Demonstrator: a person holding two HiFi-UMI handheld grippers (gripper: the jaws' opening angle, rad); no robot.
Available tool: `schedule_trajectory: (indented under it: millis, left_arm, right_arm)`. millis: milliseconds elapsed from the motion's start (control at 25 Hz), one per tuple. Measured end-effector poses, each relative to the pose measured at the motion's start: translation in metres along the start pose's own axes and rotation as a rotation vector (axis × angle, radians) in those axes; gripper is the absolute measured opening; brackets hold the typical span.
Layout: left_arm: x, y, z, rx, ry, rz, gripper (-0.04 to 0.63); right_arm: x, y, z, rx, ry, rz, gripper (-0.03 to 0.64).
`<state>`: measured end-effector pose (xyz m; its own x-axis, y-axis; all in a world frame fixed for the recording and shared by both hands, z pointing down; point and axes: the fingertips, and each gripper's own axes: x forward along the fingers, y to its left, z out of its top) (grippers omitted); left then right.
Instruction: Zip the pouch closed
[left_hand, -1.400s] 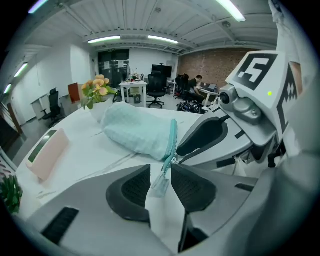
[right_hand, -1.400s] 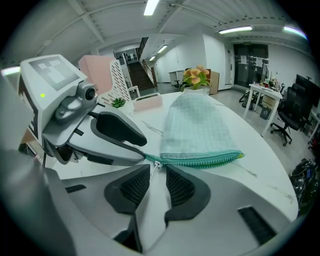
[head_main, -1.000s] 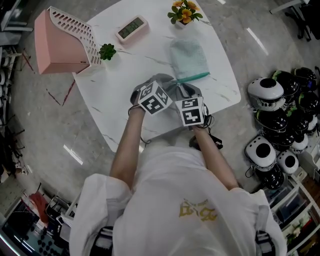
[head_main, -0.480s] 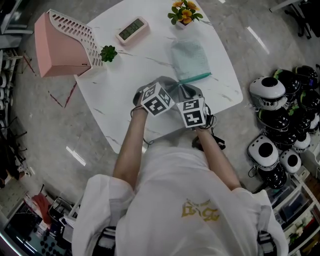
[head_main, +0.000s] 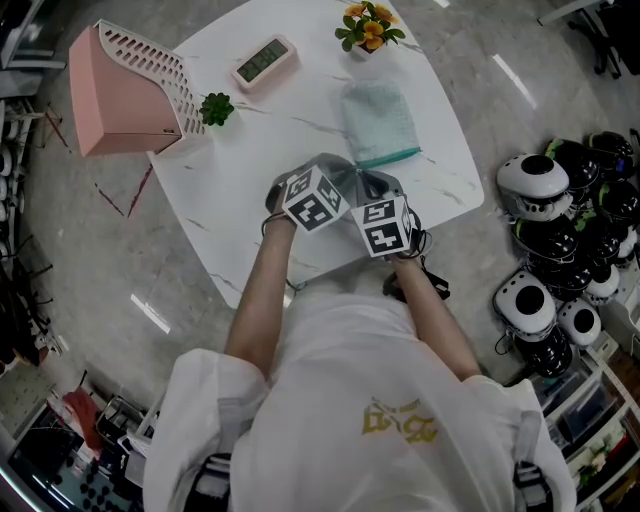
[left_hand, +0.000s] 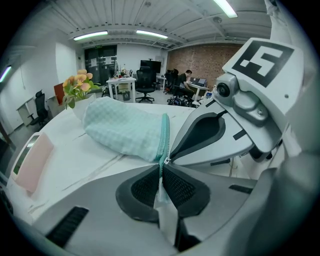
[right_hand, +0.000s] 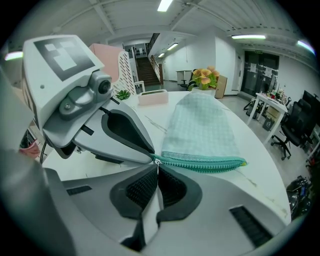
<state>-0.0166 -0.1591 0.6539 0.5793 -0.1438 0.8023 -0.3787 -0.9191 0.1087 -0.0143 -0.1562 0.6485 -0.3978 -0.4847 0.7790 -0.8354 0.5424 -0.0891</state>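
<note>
At the near corner of the pouch (head_main: 378, 120), jaws just closed: left gripper (left_hand: 161, 169) clamps its fabric end as anchor, right gripper (right_hand: 156, 170) pinches the zipper pull (right_hand: 155, 163), seemingly ready to draw

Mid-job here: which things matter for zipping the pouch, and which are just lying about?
Job: pouch, zip pull, left gripper shut on pouch end, right gripper just closed on zip pull.
Lying about: clock, flowers, small plant, pink basket, helmets.
</note>
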Motion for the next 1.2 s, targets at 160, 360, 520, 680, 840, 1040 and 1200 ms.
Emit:
schedule_trajectory:
  millis: [160,360,520,680,840,1040,1200]
  left_arm:
    - [0.000,0.001,0.000,-0.016,0.002,-0.007,0.040]
    - [-0.001,0.000,0.001,-0.020,0.003,-0.010,0.038]
    - [-0.002,-0.002,0.000,-0.027,0.008,-0.014,0.037]
    - [-0.002,-0.003,-0.001,-0.027,0.011,-0.015,0.035]
    - [-0.003,-0.002,-0.002,-0.038,0.015,-0.014,0.035]
    - [-0.005,0.003,-0.006,-0.056,0.017,-0.005,0.035]
    - [-0.008,0.002,-0.007,-0.064,0.016,-0.002,0.035]
  right_arm:
    - [0.001,-0.001,0.000,-0.003,0.003,0.003,0.015]
    - [-0.001,-0.002,0.000,-0.014,0.005,0.001,0.015]
    - [-0.002,-0.001,0.000,-0.028,0.008,0.004,0.015]
    - [-0.002,0.000,-0.001,-0.034,0.008,0.008,0.015]
    - [-0.003,-0.003,-0.002,-0.037,0.009,0.006,0.015]
    - [-0.003,-0.012,-0.002,-0.037,0.011,-0.007,0.015]
    - [-0.006,-0.012,-0.003,-0.027,0.008,-0.002,0.015]
